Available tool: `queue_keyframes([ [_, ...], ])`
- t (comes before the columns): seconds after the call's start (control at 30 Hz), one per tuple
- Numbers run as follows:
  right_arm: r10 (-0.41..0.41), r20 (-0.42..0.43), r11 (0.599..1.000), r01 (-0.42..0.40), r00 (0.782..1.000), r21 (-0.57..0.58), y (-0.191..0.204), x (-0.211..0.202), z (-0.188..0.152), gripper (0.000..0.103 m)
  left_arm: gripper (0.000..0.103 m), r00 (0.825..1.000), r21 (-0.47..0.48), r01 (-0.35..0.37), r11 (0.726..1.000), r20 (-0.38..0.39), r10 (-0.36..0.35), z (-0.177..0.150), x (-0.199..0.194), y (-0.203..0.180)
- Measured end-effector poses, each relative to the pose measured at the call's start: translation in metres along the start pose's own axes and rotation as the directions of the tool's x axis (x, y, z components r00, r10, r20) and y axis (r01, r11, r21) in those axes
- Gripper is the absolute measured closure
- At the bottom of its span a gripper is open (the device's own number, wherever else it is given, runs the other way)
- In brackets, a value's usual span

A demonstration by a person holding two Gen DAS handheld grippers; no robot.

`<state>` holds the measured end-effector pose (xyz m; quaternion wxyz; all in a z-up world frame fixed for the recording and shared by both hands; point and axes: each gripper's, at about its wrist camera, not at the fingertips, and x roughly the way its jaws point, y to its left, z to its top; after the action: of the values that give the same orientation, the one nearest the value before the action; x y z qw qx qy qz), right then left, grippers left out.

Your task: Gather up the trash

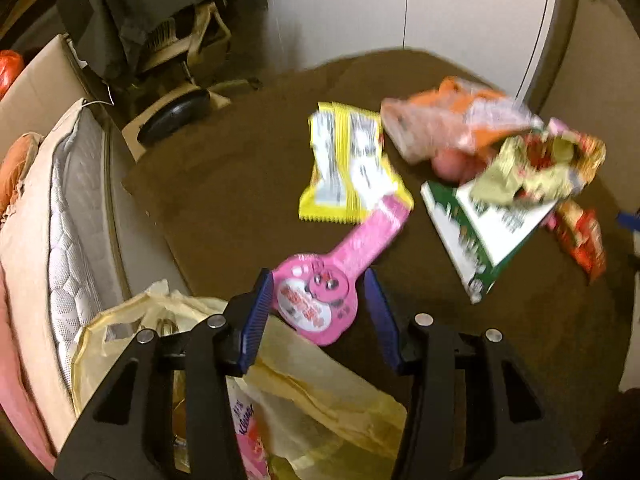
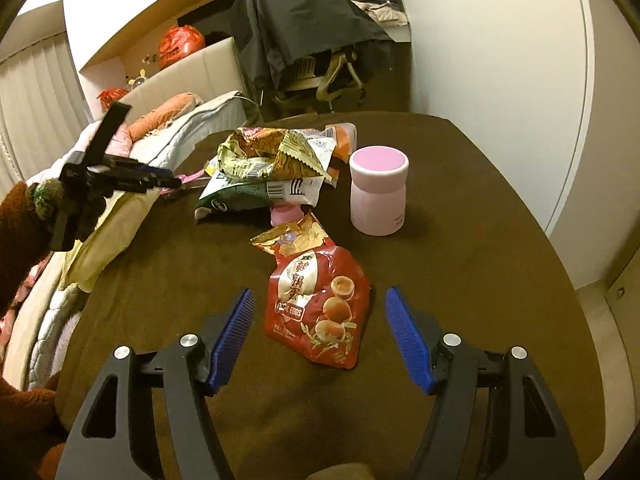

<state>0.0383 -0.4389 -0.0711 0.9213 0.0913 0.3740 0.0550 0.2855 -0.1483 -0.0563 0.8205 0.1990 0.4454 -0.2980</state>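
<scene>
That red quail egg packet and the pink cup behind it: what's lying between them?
Nothing: in the right wrist view only bare brown table separates the red packet from the pink cup.

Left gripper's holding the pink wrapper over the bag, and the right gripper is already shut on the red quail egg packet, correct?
Not quite. In the right wrist view the right gripper is open, its fingers either side of the red quail egg packet, which lies on the table. The rest holds.

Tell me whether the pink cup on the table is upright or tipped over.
Upright. The pink cup stands on its base on the brown table, its round top facing up, apart from the wrappers beside it.
</scene>
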Motion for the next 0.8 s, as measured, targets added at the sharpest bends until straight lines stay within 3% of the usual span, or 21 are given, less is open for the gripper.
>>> queue_keyframes([
  [0.1, 0.001, -0.007, 1.000, -0.001, 1.000, -0.004, 0.002, 0.001, -0.002, 0.039, 0.052, 1.000, -0.012, 0.022, 1.000, 0.012, -0.022, 0.006, 0.001, 0.009],
  [0.27, 0.002, -0.005, 1.000, -0.002, 1.000, 0.015, -0.001, -0.002, -0.006, 0.039, 0.051, 0.996, 0.033, 0.015, 0.999, -0.087, -0.012, 0.000, 0.021, 0.002],
  [0.4, -0.018, -0.014, 1.000, 0.018, 1.000, 0.009, -0.002, -0.001, -0.008, 0.039, 0.052, 0.995, 0.040, 0.012, 0.999, -0.097, -0.008, -0.001, 0.028, -0.006],
  [0.47, -0.031, -0.019, 1.000, 0.031, 0.999, 0.000, -0.001, 0.001, -0.008, 0.039, 0.063, 0.995, 0.013, -0.009, 1.000, -0.102, 0.011, 0.000, 0.029, -0.007],
  [0.63, -0.045, -0.025, 0.999, 0.045, 0.999, -0.006, 0.000, 0.002, -0.007, 0.039, 0.064, 0.997, -0.062, -0.001, 0.998, -0.080, -0.004, 0.004, 0.014, -0.012],
  [0.8, -0.044, -0.023, 0.999, 0.044, 0.999, -0.002, 0.002, 0.005, -0.004, 0.039, 0.064, 0.998, -0.153, 0.054, 0.987, -0.019, -0.057, 0.000, -0.020, -0.025],
])
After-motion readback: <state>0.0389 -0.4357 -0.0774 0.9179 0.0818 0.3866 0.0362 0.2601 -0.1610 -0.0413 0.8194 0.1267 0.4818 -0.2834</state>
